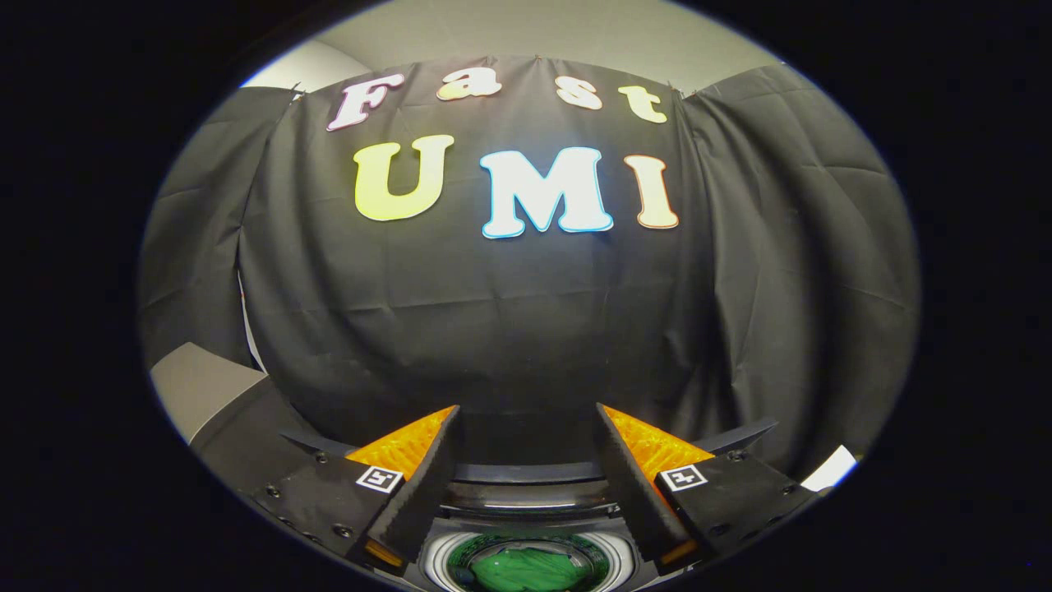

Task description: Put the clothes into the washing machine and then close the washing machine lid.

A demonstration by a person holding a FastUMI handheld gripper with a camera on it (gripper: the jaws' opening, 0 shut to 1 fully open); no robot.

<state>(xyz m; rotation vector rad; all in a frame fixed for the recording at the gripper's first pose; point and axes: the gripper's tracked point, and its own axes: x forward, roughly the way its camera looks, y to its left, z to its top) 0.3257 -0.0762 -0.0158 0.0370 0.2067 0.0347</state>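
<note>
1. Green clothes [526, 569] lie bunched inside the round drum of the washing machine [444, 552], seen from above, low between the two fingers.
2. The drum's pale ring rims the opening around the cloth, and the cloth sits wholly within it.
3. The hand-held gripper [526, 427] stands wide apart, with nothing between its fingers; the dark ribbed pads [423, 485] face each other across the gap, with orange backing behind them.
4. Neither finger touches the clothes or the drum; both hang above the machine's top.
5. A dark curved edge, which looks like the raised lid [534, 471], runs across just beyond the opening, between the fingers.
6. The opening shows uncovered, so the lid is not shut.
7. Black cloth wall [526, 329] rises beyond the fingertips.
</note>
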